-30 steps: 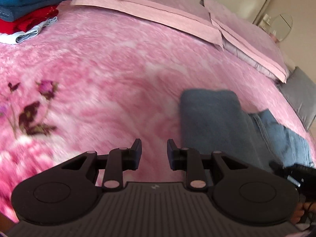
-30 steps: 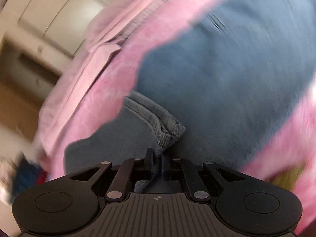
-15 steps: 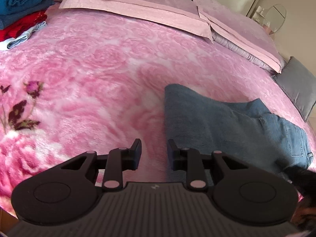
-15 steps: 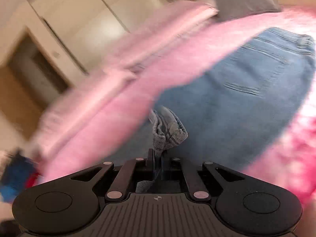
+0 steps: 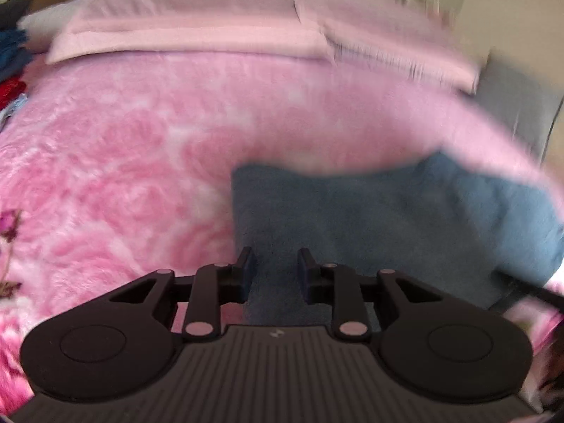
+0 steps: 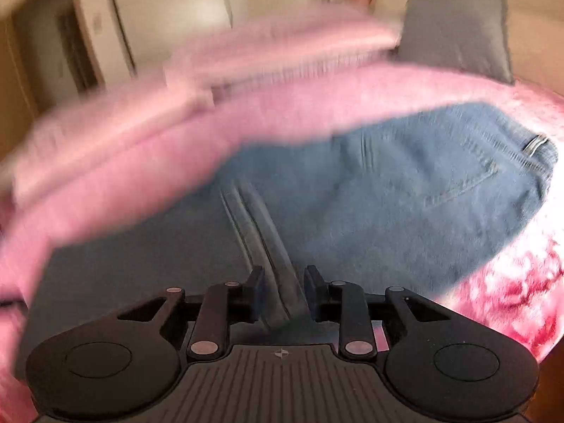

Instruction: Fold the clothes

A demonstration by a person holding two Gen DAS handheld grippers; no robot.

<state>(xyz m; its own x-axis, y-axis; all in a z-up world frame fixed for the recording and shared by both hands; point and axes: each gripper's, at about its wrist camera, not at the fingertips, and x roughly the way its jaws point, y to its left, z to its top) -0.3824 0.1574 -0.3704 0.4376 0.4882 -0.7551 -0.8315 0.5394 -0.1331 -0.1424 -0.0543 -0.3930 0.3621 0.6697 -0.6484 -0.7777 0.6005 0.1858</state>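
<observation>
On the bed, spread with a fluffy pink rose-patterned blanket (image 5: 134, 162), we find the folded blue denim jeans (image 6: 387, 190) lying flat, towards the right side of the left wrist view and filling the middle of the right wrist view. Our left tongs (image 5: 274, 275) hover with the jaws apart and nothing between them, right at the near left corner of the jeans (image 5: 370, 218). Our right tongs (image 6: 282, 294) are likewise parted, with a stitched seam of the denim running up between the fingers; we cannot tell whether either finger touches the cloth.

Around the jeans we see pale pink pillows (image 5: 197, 24) along the head of the bed, a grey cushion (image 6: 458, 35) beyond them on the right, and a stack of blue and red folded clothes (image 5: 12, 56) cut off at the far left edge. Cream cupboard doors (image 6: 169, 10) stand behind the bed. Nothing lies between either pair of tongs and the denim.

A small dark tag (image 6: 535, 143) sits at the waistband beside the back pocket, but we cannot read any writing on it. Both views are smeared by motion blur, so the pillows' edges and the far rim of the jeans are hard to make out.
</observation>
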